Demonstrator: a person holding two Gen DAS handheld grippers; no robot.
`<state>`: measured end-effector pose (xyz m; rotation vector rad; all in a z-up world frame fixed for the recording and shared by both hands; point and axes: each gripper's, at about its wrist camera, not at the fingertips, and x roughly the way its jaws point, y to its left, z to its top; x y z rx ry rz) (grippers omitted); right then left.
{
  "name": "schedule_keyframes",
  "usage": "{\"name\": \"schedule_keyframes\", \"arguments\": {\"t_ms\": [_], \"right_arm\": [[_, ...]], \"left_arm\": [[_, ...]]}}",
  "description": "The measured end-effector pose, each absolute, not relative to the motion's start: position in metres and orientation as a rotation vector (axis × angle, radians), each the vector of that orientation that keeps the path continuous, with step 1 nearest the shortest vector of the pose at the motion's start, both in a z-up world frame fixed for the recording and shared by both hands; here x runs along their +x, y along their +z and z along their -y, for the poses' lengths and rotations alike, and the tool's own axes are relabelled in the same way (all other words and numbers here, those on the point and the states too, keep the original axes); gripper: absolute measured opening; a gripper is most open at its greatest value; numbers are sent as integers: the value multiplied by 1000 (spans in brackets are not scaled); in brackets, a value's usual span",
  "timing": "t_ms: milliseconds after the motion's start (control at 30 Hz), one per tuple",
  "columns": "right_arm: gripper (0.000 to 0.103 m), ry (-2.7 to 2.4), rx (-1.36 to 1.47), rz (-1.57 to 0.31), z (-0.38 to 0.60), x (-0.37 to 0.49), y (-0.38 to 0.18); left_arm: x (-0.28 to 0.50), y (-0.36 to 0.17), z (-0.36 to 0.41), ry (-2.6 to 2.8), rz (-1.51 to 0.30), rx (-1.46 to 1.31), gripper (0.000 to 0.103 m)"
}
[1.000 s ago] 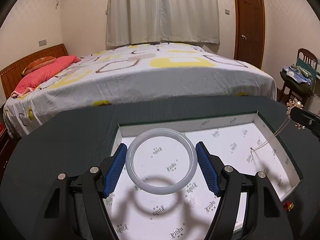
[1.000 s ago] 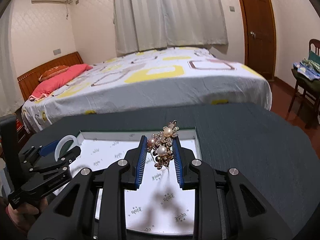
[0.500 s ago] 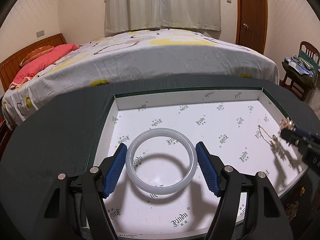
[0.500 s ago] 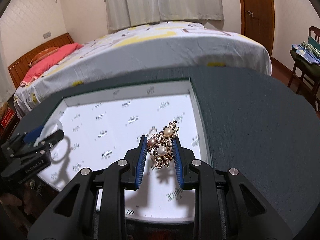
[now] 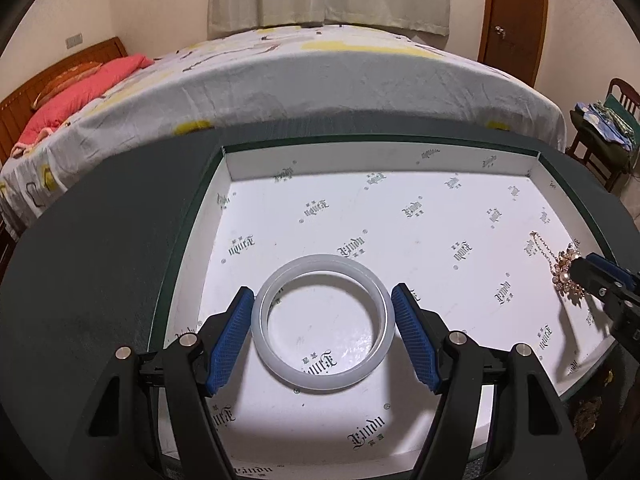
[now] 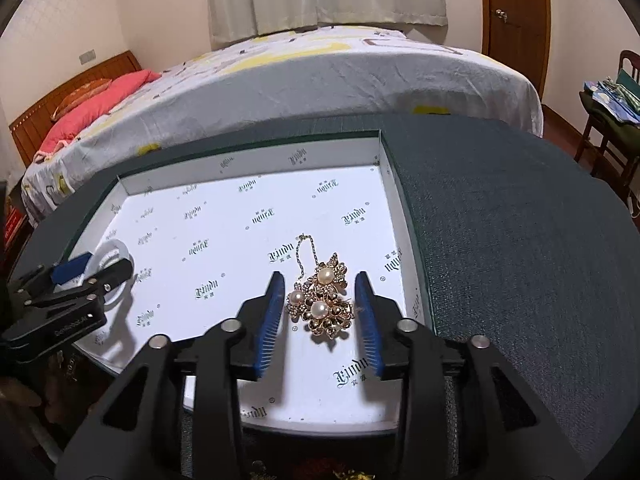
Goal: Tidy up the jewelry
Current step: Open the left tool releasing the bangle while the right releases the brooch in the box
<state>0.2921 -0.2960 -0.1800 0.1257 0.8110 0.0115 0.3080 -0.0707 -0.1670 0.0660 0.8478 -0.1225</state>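
Note:
A translucent white bangle (image 5: 322,380) sits between the blue pads (image 5: 230,340) of my left gripper (image 5: 322,336), which is shut on it just over the floor of the white-lined box (image 5: 224,160). In the right wrist view a gold brooch with pearls and a chain (image 6: 322,300) lies on the box floor near its right wall (image 6: 390,184). My right gripper (image 6: 320,320) straddles it; its jaws are opening and narrow gaps show on both sides. Each gripper also shows in the other's view: the right gripper (image 5: 600,284) by the brooch (image 5: 568,276), the left gripper (image 6: 92,276) with the bangle (image 6: 116,248).
The box rests on a dark grey tabletop (image 6: 520,240). Small gold trinkets (image 5: 588,416) lie by the box's near right corner. Beyond the table stand a bed (image 5: 320,80), a chair with clothes (image 5: 600,128) and a wooden door (image 5: 516,12).
Both grippers sank into the box. The right jaws parted and the brooch now rests on the box floor. The left gripper still holds the bangle, lower than before.

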Motion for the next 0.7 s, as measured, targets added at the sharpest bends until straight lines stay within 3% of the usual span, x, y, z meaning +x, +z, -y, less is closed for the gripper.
{"name": "schedule_keyframes", "arguments": {"t_ms": [133,700], "right_arm": [[39,21,130,-767,292,276,-169],[45,75,71,-704,256,143,-158]], "left_arm": [[297,-157,68,-100,-765,64,76],[167,-115,52,-44,-648,85,76]]}}
